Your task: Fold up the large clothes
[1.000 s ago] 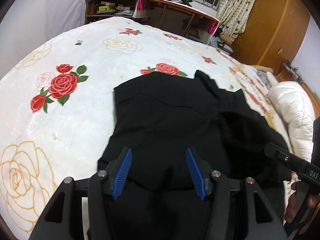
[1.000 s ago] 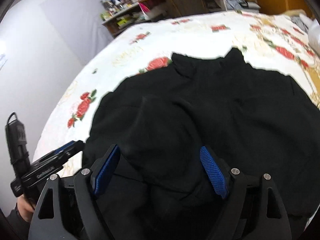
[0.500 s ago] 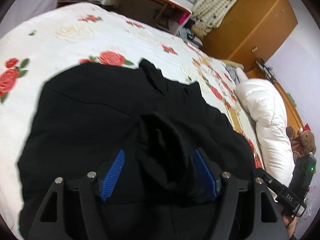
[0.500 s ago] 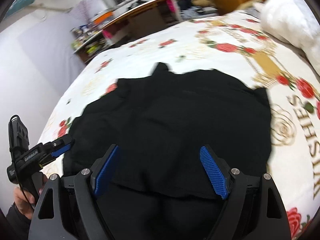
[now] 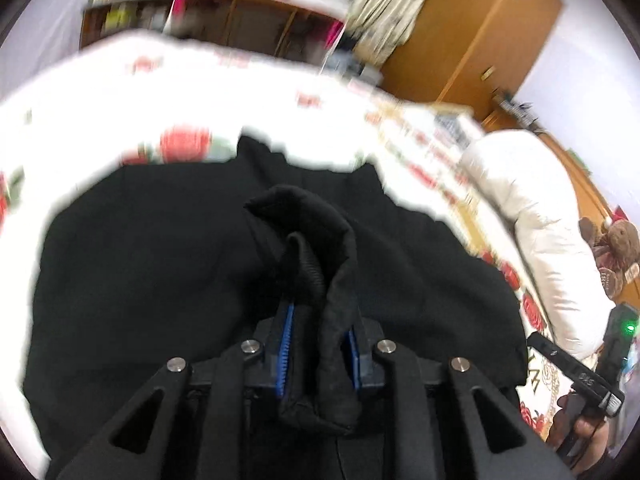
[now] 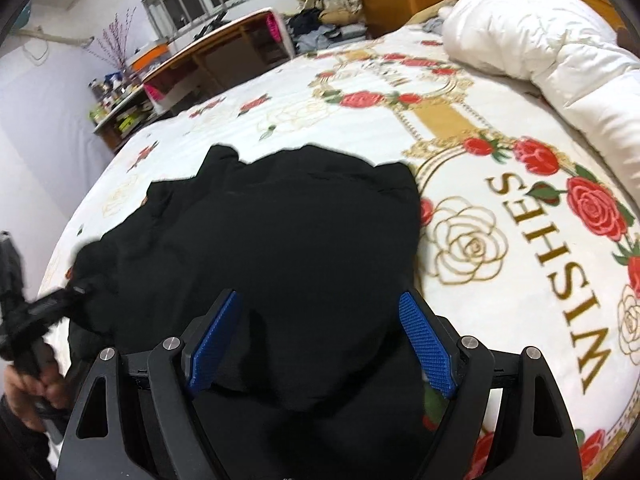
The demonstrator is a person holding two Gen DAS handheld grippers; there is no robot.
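Note:
A large black garment (image 6: 288,232) lies spread on a bed with a white rose-print cover (image 6: 500,208). In the left wrist view my left gripper (image 5: 318,348) is shut on a bunched fold of the black garment (image 5: 316,248), which rises between its blue pads and stands up above the rest of the cloth. In the right wrist view my right gripper (image 6: 320,344) is open over the garment's near edge, with cloth under and between its blue pads (image 6: 426,344). The left gripper also shows blurred at the left edge of the right wrist view (image 6: 36,312).
A rolled white duvet (image 6: 552,40) lies along the bed's right side. A wooden desk and shelves (image 6: 216,56) stand past the far edge, a wooden wardrobe (image 5: 472,40) at the back right. A teddy bear (image 5: 616,248) sits beside the duvet.
My left gripper has closed from open onto a fold of the black garment and is moving, the view blurred. My right gripper has stayed open and shifted right along the garment.

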